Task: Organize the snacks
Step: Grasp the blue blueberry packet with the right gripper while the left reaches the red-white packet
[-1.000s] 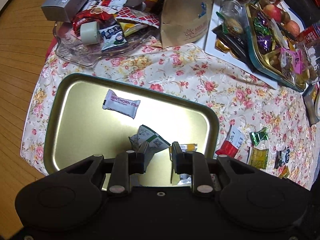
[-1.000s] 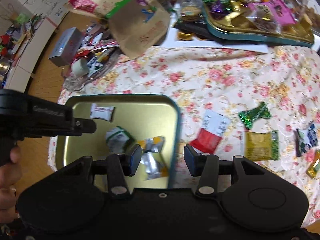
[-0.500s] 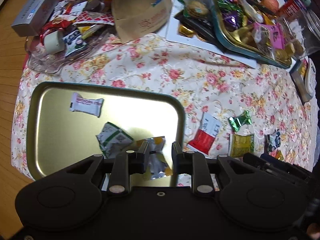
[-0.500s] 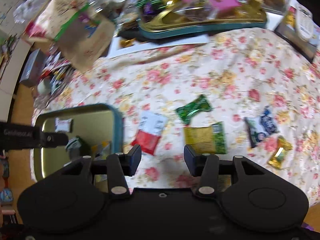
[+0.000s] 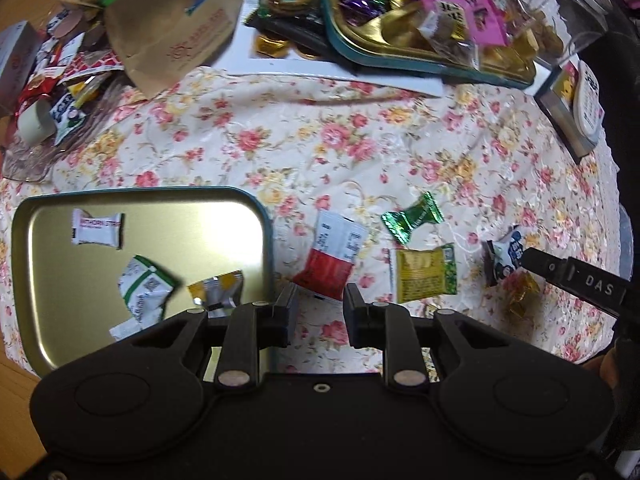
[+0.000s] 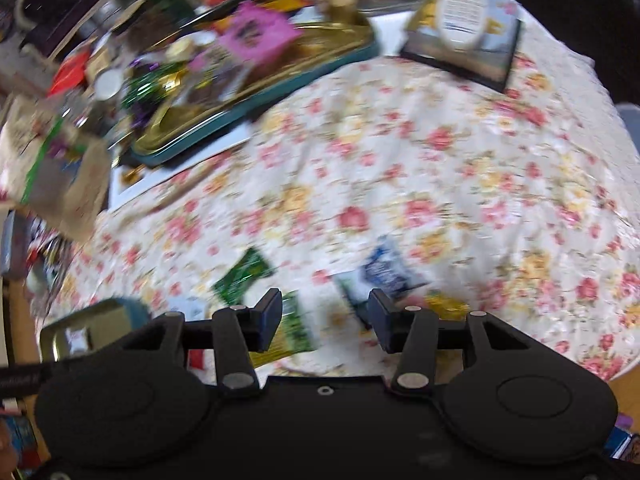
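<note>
Both grippers have swung rightward off the gold tray [image 5: 48,276] since a second ago, so the loose sweets on the floral cloth [image 5: 320,140] now sit in front of them. On the left of the left wrist view the tray lies flat on the cloth, holding a white bar wrapper [image 5: 97,229], a green-and-white packet [image 5: 144,288] and a yellow-and-silver packet [image 5: 218,290]. Just beside its right rim lies a red-and-white sachet [image 5: 334,258], and the left gripper [image 5: 319,312] hangs above the sachet's near edge, jaws parted with nothing between them. Further right lie a green twist candy [image 5: 412,218], a yellow-green packet [image 5: 426,276], then a blue-and-white packet [image 5: 504,256] touching a gold candy [image 5: 522,294]. The right gripper [image 6: 324,318] is empty too, its jaws apart above the cloth between the yellow-green packet and the blue-and-white packet; its view is blurred. A second tray [image 5: 400,56] heaped with sweets sits at the far side.
</note>
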Motion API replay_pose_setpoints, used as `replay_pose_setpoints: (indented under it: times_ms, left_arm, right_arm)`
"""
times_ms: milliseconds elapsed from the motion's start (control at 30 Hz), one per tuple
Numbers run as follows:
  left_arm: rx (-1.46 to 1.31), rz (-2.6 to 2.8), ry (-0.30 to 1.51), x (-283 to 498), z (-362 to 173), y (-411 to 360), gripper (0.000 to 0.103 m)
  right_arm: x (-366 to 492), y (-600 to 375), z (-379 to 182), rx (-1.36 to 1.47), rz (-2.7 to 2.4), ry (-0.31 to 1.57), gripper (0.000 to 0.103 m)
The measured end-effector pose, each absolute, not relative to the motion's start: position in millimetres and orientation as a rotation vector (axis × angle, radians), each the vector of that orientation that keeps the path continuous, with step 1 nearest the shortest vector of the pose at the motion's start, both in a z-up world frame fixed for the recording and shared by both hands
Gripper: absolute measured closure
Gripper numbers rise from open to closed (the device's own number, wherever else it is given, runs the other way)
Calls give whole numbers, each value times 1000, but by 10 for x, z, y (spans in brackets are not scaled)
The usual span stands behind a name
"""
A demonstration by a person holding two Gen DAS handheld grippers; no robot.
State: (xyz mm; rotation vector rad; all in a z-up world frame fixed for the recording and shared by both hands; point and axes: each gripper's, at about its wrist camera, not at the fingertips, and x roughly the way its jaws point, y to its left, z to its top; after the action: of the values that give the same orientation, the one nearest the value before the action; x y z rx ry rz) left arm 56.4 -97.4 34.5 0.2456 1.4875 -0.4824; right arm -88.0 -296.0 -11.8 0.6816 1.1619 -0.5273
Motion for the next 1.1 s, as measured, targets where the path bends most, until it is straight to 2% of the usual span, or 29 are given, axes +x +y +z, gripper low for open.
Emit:
replay_pose_setpoints:
  times_ms: [333,667,1100]
  left_arm:
    - [289,-525,1511,436,289,-1261,71]
    - [259,-503,1537,502,234,-1192,71]
    - [220,-479,1544,606,214,-1112,71]
  right_arm:
    - [-1036,-3182,-448,729,-598,1218,52]
    - [-889,-3297,-598,889,-634,1187,52]
    - [-626,-3232,-789,807,-687,1201,50]
